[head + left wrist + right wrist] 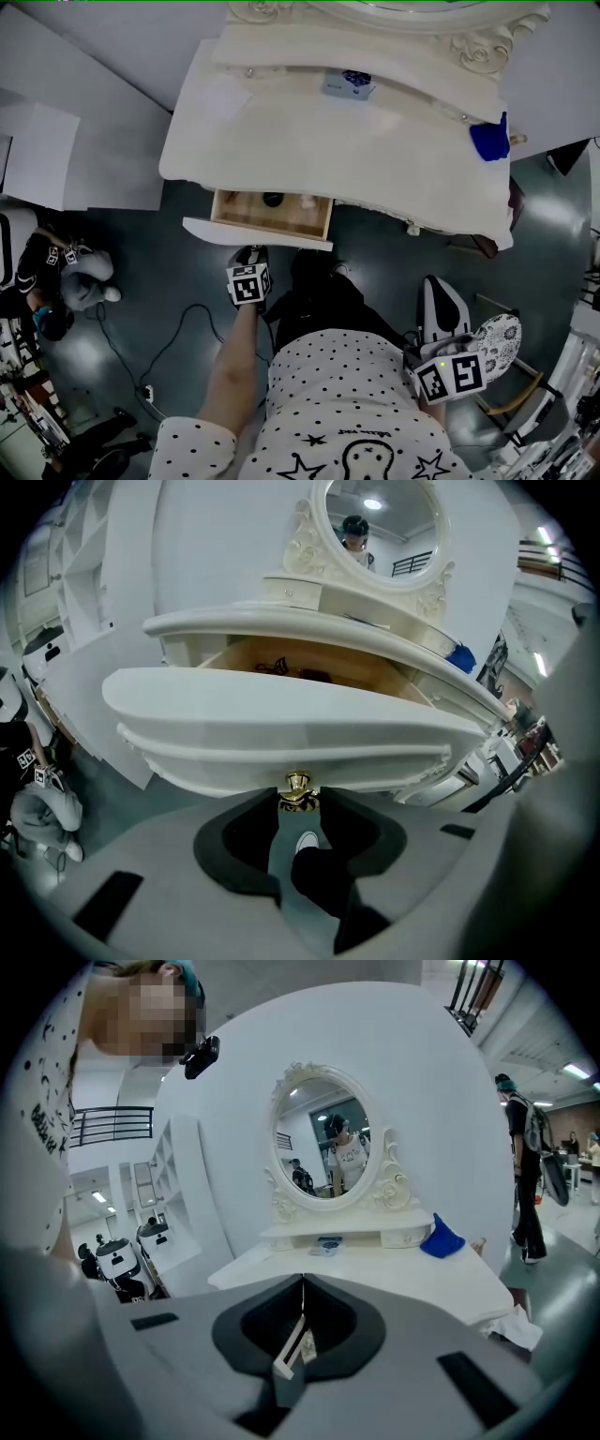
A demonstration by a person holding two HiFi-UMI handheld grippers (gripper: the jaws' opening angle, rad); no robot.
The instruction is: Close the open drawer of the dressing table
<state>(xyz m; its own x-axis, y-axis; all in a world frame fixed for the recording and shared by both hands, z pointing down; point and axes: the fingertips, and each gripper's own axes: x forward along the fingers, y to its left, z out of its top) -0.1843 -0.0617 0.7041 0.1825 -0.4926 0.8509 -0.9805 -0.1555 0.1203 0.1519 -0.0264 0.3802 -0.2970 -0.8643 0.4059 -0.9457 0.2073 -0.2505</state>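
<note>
The white dressing table (309, 141) has one drawer (255, 233) pulled out at its front left, its wooden inside showing with a few small things in it. In the left gripper view the drawer's curved white front (281, 714) fills the middle, with a gold knob (298, 784) on it. My left gripper (298, 797) is open just in front of that panel, the knob at the gap between its tips. In the head view the left gripper (250, 255) is right below the drawer front. My right gripper (302, 1281) is shut and empty, held back at my right side (436, 291).
A blue cloth (489, 139) and a small packet (349, 84) lie on the tabletop below an oval mirror (326, 1143). A patterned stool (499, 341) stands at my right. Cables (187, 323) run over the dark floor at the left, where a person (58, 272) sits.
</note>
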